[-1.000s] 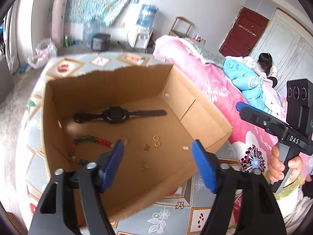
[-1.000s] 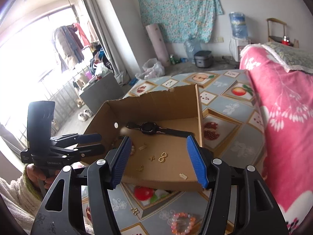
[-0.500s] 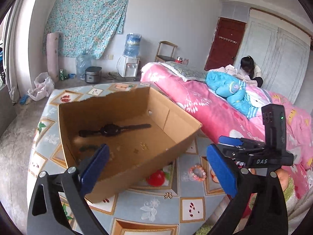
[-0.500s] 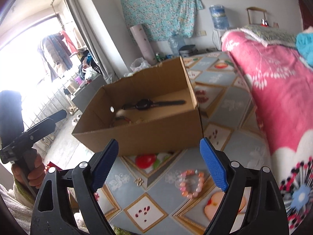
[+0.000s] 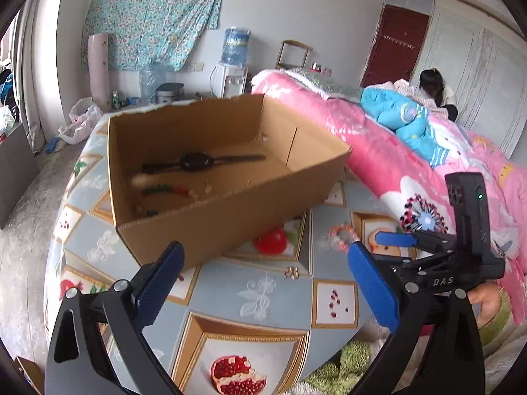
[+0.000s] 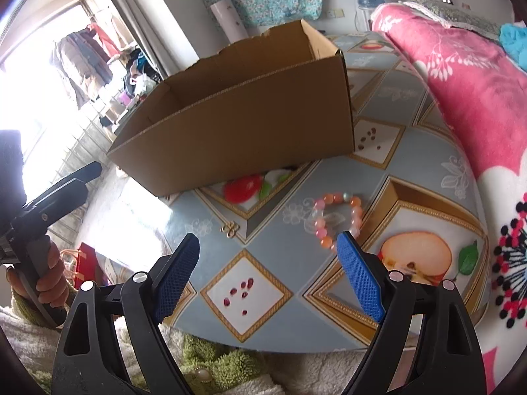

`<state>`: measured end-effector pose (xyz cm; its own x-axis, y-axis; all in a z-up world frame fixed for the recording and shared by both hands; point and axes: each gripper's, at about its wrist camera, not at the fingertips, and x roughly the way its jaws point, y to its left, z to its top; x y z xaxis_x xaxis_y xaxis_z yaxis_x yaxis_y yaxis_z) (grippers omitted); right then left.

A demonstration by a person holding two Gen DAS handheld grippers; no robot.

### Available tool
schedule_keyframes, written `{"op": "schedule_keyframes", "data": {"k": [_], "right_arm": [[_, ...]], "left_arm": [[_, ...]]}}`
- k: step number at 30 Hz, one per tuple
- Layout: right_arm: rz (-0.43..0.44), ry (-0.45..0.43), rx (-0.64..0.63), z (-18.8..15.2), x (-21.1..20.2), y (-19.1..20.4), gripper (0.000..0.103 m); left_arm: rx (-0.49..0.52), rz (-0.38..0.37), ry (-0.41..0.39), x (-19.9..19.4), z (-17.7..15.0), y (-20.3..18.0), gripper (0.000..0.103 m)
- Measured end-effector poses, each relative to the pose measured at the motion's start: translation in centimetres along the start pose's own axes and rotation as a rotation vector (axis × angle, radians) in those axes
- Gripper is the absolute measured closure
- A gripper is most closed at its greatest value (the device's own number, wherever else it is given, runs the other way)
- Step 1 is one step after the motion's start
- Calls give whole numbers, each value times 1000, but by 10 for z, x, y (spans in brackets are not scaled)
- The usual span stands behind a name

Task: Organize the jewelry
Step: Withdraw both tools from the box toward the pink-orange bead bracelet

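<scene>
So far I judge the task mostly done: the black watch [image 5: 197, 160], a string of coloured beads [image 5: 164, 190] and some small pieces lie inside the cardboard box [image 5: 210, 220]. What is left, I think, is the pink bead bracelet [image 6: 337, 219] and a small gold piece [image 6: 230, 229], both on the patterned table [image 6: 263, 263] in front of the box. I hold the left gripper [image 5: 263, 279] and the right gripper [image 6: 267, 271] above the table, both with jaws wide apart and empty.
</scene>
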<state>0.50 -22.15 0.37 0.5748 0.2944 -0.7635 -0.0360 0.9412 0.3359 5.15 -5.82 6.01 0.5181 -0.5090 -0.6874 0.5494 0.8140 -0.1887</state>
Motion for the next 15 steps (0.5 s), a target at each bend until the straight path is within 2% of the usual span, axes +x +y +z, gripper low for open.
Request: {"op": "schedule_keyframes", "data": {"k": [7,15], "right_arm": [[-49,49,-57,-18,4,6,22],[-72,95,-93,-30,17,13,22]], "left_arm": [[-31,19,109,23,-29,1,6],[-80,127,207,61,-49,17,6]]}}
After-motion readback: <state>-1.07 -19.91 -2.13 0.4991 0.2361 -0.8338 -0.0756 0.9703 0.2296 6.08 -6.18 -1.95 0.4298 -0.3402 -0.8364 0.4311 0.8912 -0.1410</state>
